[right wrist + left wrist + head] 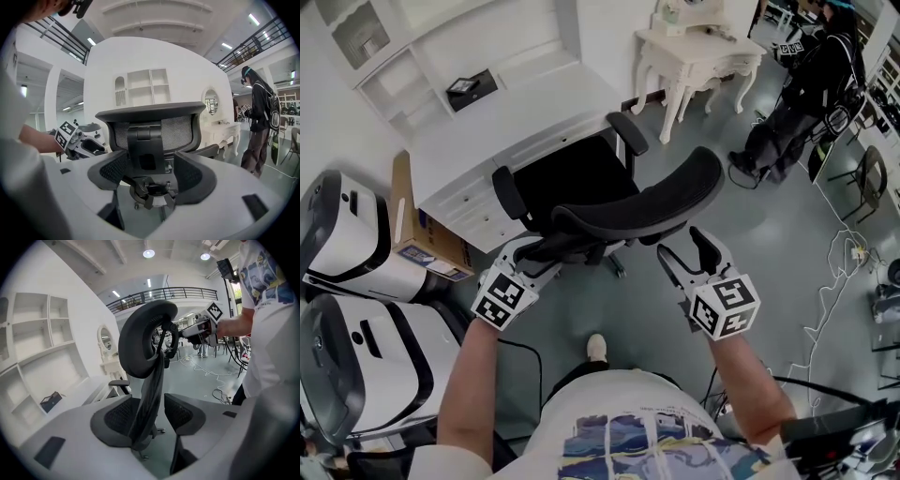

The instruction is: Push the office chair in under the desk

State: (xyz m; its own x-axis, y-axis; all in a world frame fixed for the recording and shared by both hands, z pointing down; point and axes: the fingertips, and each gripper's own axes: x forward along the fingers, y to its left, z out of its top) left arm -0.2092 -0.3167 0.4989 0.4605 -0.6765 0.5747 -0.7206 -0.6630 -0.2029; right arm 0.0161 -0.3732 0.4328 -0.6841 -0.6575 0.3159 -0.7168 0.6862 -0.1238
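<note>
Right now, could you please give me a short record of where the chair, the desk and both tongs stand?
chair: office chair faces the desk, seat at its front edge, backrest toward the wearer
left: left tongs open, backrest's edge between the jaws
right: right tongs open, just behind the backrest, nothing between the jaws
on desk: small dark item
nearby: cardboard box beside the desk; white dressing table; a person standing beyond it

Grey floor [769, 234] with loose cables [839, 272] at right; ornate white table [694, 56] far right; cardboard box [417, 225] left; ceiling lights [148, 253].
</note>
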